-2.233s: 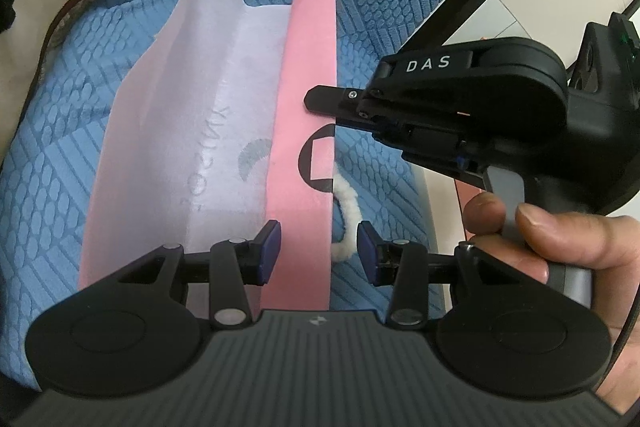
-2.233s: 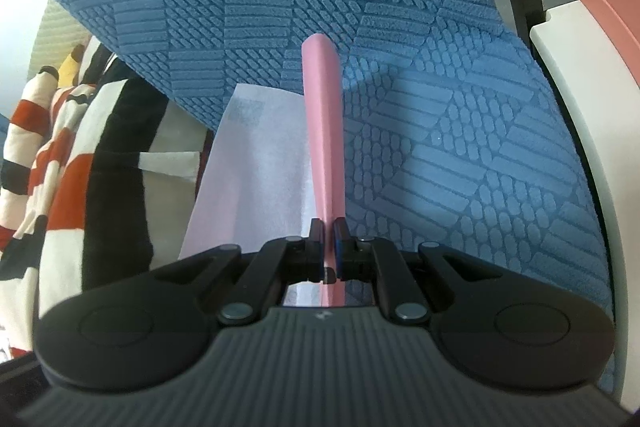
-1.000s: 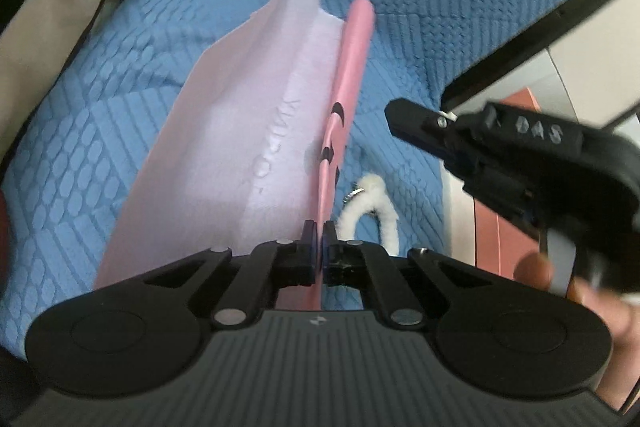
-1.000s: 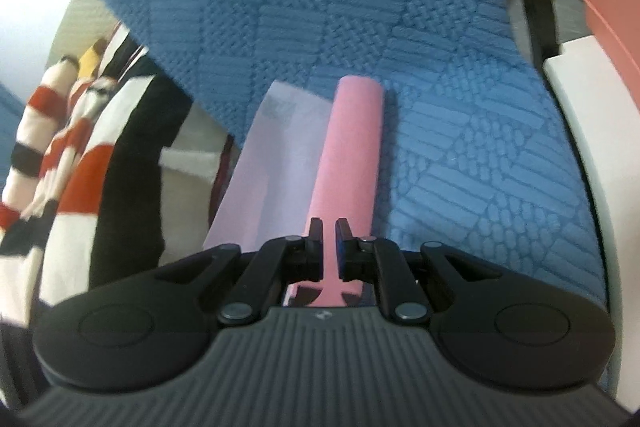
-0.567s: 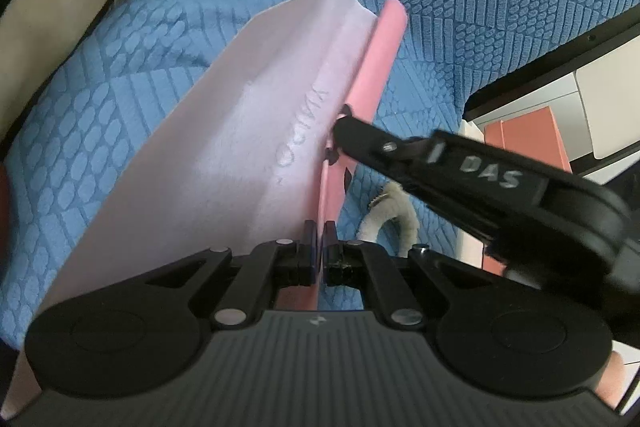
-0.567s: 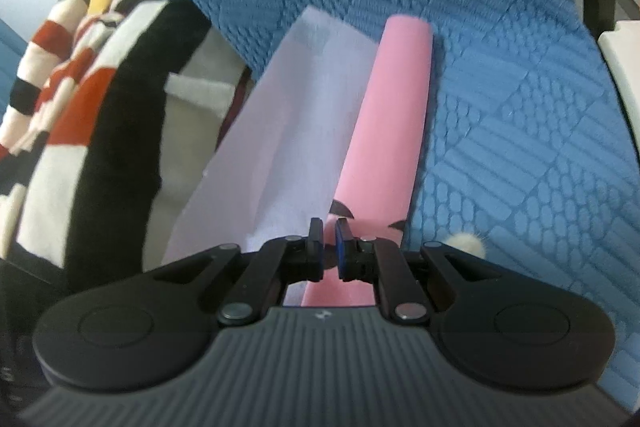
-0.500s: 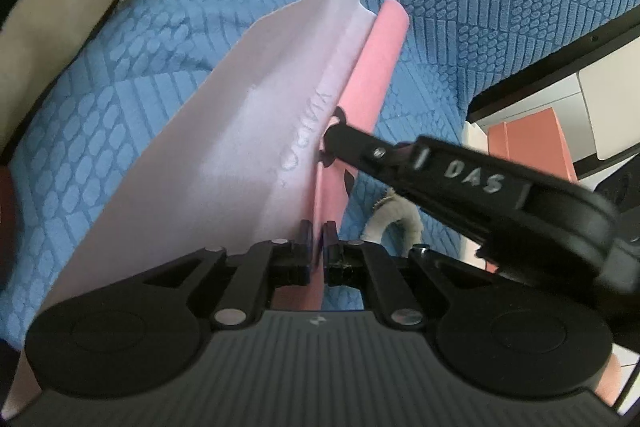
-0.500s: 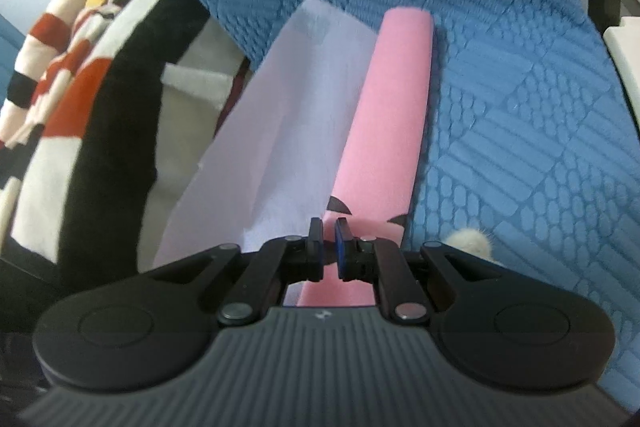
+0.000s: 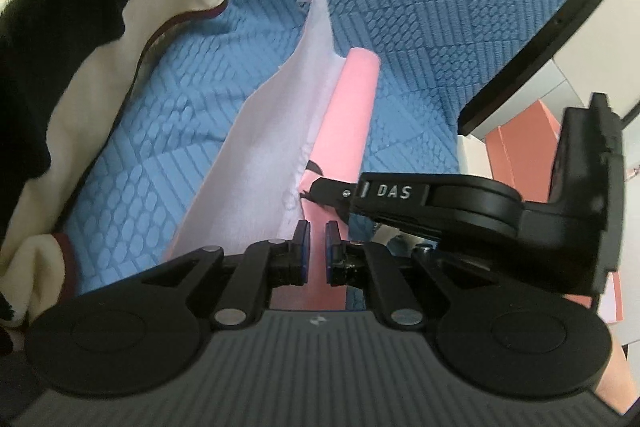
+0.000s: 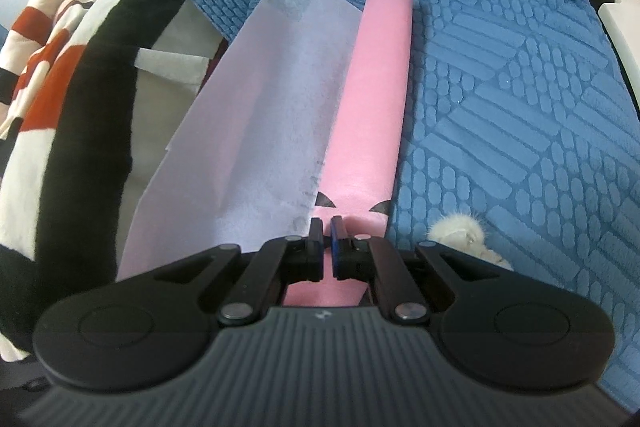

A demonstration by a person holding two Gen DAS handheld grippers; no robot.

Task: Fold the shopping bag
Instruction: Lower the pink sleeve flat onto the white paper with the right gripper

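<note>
In the left wrist view, one bag is seen lying lengthwise on a blue quilted cover, with a pale lilac panel spread on its left and a pink fold rolled along its right side. Two hand-held grippers are counted here. The left hand-held gripper is held low over the near end of the pink fold, its two pads narrowly apart, with pink fabric seen through the gap and nothing pinched. The right hand-held gripper is reached in from the right, its tip set on the inner edge of the pink fold, just beyond the left one. One cream and black cloth is seen at the left edge of the cover. In the right wrist view, the right hand-held gripper is closed on a small pucker of the pink fold of the bag. Two black print marks are counted just beyond the tips. One white fluffy tuft lies on the cover beside the bag, and one striped blanket is bunched at the left.
</note>
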